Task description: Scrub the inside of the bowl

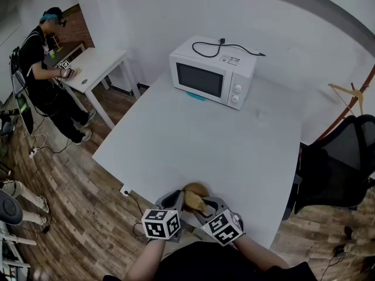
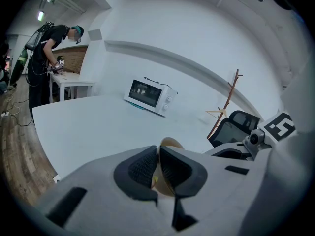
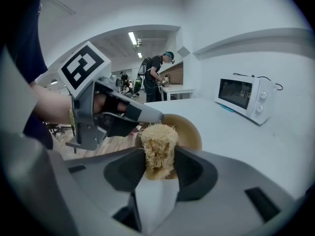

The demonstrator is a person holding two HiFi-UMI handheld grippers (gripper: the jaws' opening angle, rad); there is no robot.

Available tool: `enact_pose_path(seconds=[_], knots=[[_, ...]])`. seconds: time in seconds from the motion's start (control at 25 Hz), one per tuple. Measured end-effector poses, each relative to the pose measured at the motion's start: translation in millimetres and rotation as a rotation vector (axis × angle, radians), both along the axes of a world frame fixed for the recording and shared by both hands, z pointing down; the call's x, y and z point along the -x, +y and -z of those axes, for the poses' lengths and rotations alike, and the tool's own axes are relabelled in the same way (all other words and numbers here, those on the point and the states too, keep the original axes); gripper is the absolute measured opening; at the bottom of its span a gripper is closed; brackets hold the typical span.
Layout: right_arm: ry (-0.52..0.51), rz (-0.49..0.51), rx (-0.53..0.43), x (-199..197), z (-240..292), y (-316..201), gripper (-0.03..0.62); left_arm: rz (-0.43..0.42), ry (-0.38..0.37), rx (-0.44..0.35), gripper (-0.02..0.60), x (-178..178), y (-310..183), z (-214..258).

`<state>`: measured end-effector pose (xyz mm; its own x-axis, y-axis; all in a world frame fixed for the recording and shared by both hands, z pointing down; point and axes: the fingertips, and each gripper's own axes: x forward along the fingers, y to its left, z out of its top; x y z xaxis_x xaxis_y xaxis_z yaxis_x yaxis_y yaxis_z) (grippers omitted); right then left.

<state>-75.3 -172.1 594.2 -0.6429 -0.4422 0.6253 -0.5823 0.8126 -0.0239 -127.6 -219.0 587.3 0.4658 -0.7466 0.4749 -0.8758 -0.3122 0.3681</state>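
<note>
A tan wooden bowl (image 1: pixel 196 189) is held tilted over the near edge of the white table (image 1: pixel 234 151). My left gripper (image 1: pixel 177 200) is shut on the bowl's rim (image 2: pixel 171 143), and its dark pads (image 2: pixel 142 167) pinch the thin wall. My right gripper (image 1: pixel 203 207) is shut on a straw-coloured loofah scrubber (image 3: pixel 158 149). In the right gripper view the scrubber's tip lies against the inside of the bowl (image 3: pixel 191 132), and the left gripper (image 3: pixel 129 116) holds the rim from the left.
A white microwave (image 1: pixel 212 72) stands at the table's far side with its cord on top. A black office chair (image 1: pixel 337 165) and a wooden hanger (image 1: pixel 347 92) are to the right. A person (image 1: pixel 41 63) works at another table at far left.
</note>
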Motion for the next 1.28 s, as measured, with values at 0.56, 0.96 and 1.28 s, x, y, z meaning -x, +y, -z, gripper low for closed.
enact_pose_path(seconds=[0.56, 0.96, 1.28], knots=[[0.015, -0.155, -0.020, -36, 3, -21, 0.172, -0.045, -0.006, -0.003, 0.032, -12, 3, 0], [0.003, -0.122, -0.036, -22, 6, -17, 0.172, -0.084, -0.006, 0.005, 0.032, -20, 8, -3], [0.002, -0.036, -0.031, -6, 5, -4, 0.172, -0.060, 0.016, -0.028, 0.032, -18, 3, 5]])
